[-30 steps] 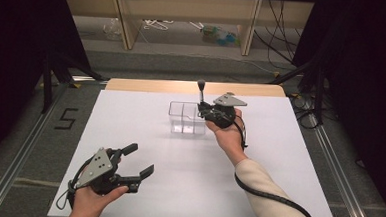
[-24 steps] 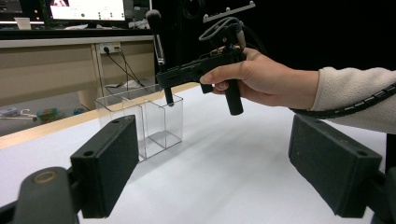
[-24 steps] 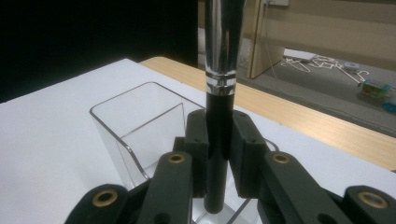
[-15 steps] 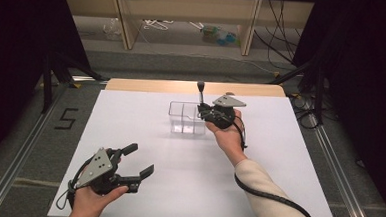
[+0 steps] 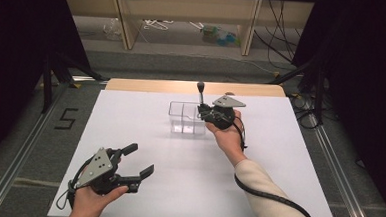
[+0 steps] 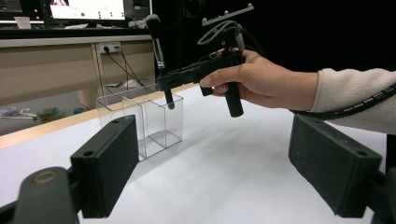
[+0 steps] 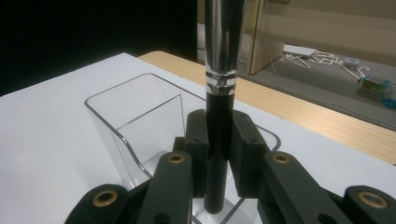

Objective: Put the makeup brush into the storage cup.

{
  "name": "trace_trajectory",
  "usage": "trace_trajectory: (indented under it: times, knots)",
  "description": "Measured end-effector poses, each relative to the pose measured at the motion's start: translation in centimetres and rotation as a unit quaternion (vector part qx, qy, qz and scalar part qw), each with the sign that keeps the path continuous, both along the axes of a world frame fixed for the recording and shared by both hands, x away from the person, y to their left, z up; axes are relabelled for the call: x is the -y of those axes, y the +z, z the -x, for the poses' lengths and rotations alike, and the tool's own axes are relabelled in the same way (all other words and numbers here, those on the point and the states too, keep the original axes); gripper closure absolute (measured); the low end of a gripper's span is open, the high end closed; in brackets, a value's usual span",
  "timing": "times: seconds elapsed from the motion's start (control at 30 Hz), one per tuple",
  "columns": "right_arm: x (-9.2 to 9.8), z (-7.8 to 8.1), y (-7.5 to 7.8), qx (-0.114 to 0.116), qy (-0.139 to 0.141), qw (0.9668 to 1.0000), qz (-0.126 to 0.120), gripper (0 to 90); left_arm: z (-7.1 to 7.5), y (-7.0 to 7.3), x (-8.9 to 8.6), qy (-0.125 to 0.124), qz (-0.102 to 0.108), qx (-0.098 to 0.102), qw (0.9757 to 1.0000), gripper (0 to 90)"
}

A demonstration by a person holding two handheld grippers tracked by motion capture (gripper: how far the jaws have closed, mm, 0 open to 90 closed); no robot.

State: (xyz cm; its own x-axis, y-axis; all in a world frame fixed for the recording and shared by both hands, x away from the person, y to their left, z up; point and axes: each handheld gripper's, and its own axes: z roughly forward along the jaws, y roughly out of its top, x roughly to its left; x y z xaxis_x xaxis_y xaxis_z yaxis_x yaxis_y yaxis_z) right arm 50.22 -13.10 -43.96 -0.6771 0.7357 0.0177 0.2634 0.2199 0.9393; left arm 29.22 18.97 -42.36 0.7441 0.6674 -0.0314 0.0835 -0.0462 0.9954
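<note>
A black-handled makeup brush with a silver ferrule (image 7: 218, 116) is pinched upright by the right tongs (image 5: 202, 110) over a clear plastic 2-compartment box (image 5: 186, 117); the left tongs (image 5: 137, 159) are held spread above the white table (image 5: 279, 143).

The high view looks forward and down on the whole white table (image 5: 144, 136) from its near side. The left gripper view sits low at the near left, facing the clear organizer (image 6: 140, 123). The right gripper view looks close into that organizer (image 7: 126, 116), shared by all three.
</note>
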Motion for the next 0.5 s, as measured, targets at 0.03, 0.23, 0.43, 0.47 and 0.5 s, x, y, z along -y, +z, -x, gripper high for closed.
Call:
trace_trajectory:
  times: [0.03, 0.23, 0.43, 0.47, 0.5]
  knots:
    - [0.04, 0.03, 0.01, -0.003, 0.0, 1.0, 0.003, 79.2, 0.0, 0.0, 0.0, 0.0, 0.0, 0.0, 1.0, 16.0]
    - [-0.03, 0.0, -0.12, -0.004, 0.003, 1.0, 0.001, 79.2, 0.0, -0.01, 0.01, -0.001, 0.0, -0.001, 1.0, 16.0]
    - [0.04, 0.03, -0.07, -0.005, 0.0, 1.0, 0.003, 79.2, 0.0, -0.01, 0.01, 0.0, 0.0, -0.001, 1.0, 16.0]
    - [0.06, 0.01, -0.06, -0.003, 0.0, 1.0, 0.004, 79.1, 0.0, -0.01, 0.01, -0.001, 0.0, -0.001, 1.0, 16.0]
    - [0.05, 0.02, -0.04, -0.003, -0.001, 1.0, 0.003, 79.1, 0.0, -0.02, 0.02, -0.001, 0.0, -0.001, 1.0, 16.0]
